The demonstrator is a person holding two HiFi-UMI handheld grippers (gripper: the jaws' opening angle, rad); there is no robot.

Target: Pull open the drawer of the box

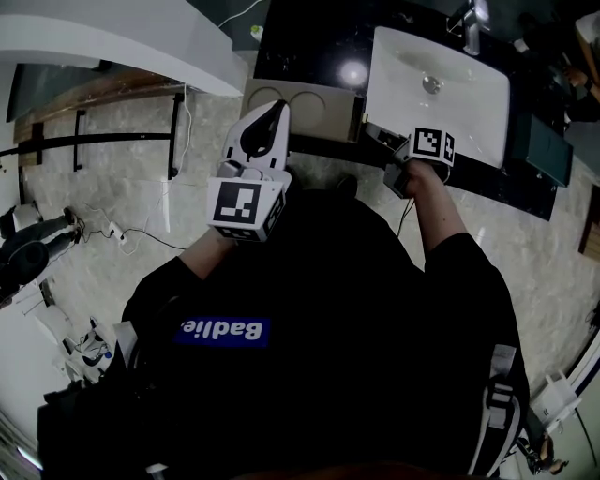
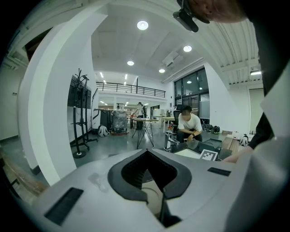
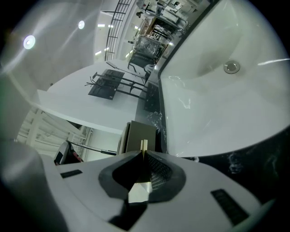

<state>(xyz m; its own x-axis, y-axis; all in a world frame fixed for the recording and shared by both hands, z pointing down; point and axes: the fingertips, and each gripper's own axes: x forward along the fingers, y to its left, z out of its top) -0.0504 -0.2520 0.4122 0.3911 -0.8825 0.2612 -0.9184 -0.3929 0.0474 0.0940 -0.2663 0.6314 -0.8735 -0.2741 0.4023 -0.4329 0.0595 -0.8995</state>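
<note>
A beige box (image 1: pixel 302 107) sits on the dark counter, left of the white sink (image 1: pixel 441 89). In the right gripper view its brownish face (image 3: pixel 139 135) stands just beyond the jaws. A thin pale tab (image 3: pixel 143 145) sticks out from that face, and my right gripper (image 3: pixel 143 151) is shut on it. From the head view the right gripper (image 1: pixel 375 134) reaches to the box's right end. My left gripper (image 1: pixel 277 109) is held up in front of the chest, away from the box. Its jaws (image 2: pixel 146 150) are shut on nothing and point out into the room.
The sink basin (image 3: pixel 226 77) fills the space right of the box, with a tap (image 1: pixel 471 28) at its far edge. A white curved wall (image 1: pixel 122 42) stands at the left. Cables and gear lie on the floor (image 1: pixel 112 230). A person sits far off (image 2: pixel 189 124).
</note>
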